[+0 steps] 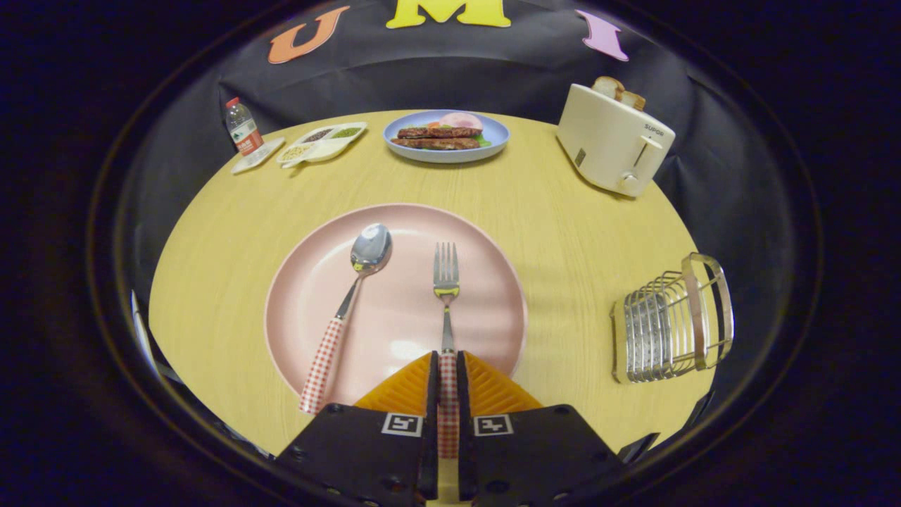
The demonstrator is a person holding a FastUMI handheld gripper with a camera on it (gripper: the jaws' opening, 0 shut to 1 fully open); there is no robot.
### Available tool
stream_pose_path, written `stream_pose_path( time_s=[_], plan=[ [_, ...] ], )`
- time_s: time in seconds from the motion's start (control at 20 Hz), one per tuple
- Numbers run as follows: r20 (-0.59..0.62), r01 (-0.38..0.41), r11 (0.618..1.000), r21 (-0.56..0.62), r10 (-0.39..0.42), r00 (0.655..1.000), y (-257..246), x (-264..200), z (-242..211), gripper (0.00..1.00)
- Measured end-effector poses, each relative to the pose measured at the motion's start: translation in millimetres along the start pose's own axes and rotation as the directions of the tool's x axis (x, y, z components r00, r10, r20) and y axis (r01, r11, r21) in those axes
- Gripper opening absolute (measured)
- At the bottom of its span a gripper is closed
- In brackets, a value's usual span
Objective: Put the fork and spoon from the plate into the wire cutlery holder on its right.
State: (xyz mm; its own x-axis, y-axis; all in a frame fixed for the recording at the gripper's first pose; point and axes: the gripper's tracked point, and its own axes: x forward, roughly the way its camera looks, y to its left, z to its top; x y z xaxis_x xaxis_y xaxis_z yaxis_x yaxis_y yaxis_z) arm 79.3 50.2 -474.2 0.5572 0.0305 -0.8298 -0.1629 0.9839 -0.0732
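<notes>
I have the gripper (pixel 448 373) clamped on the fork (pixel 446 282) handle over the pink plate (pixel 493 267); the spoon (pixel 355 282) lies left of the fork. The wire cutlery holder (pixel 672 320) stands right of the plate.

A round worktop (pixel 563 232) of pale yellow wood grain sits in front of a black cloth wall (pixel 528 84) that hangs in soft folds behind it. Light falls from above and leaves a dim sheen on the wood. At twelve o'clock on the far rim stands a blue plate of food (pixel 445 136) with dark strips and a pink slice. Toward eleven o'clock lies a white divided dish (pixel 322 143) with small heaps in its sections, and just beside it, at ten o'clock, a small water bottle (pixel 243 128) stands upright on a white tray (pixel 257 155). At two o'clock a cream toaster (pixel 612 139) holds bread in its slots.
</notes>
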Motion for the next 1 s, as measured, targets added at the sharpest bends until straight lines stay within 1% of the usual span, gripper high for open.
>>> stream_pose_path(
  time_s=[0.05, 0.1, 0.15, 0.25, 0.45, 0.7, 0.85, 0.9, 1.0],
  plan=[
    [-0.007, -0.010, 1.000, -0.006, 0.010, 1.000, 2.3, -0.8, -6.6, 0.08],
    [-0.004, -0.017, 1.000, -0.011, 0.017, 1.000, 2.6, -8.1, -6.1, 0.08],
    [0.002, -0.022, 1.000, -0.016, 0.022, 1.000, 1.4, -10.0, -6.9, 0.04],
    [0.017, -0.052, 0.998, -0.027, 0.052, 0.998, -1.3, -28.9, -3.4, 0.04],
    [0.053, -0.053, 0.998, -0.036, 0.055, 0.997, -24.6, -70.3, 8.0, 0.04],
    [0.066, 0.002, 1.000, -0.018, -0.001, 0.998, -82.8, -125.0, 20.6, 0.04],
    [0.068, 0.083, 0.997, -0.010, -0.082, 0.994, -129.2, -151.9, 21.6, 0.04],
    [0.057, 0.089, 0.996, 0.014, -0.090, 0.994, -139.9, -161.2, 19.2, 0.04],
    [0.026, 0.078, 0.996, 0.052, -0.079, 0.997, -155.1, -175.6, 10.6, 0.04]
  ],
)
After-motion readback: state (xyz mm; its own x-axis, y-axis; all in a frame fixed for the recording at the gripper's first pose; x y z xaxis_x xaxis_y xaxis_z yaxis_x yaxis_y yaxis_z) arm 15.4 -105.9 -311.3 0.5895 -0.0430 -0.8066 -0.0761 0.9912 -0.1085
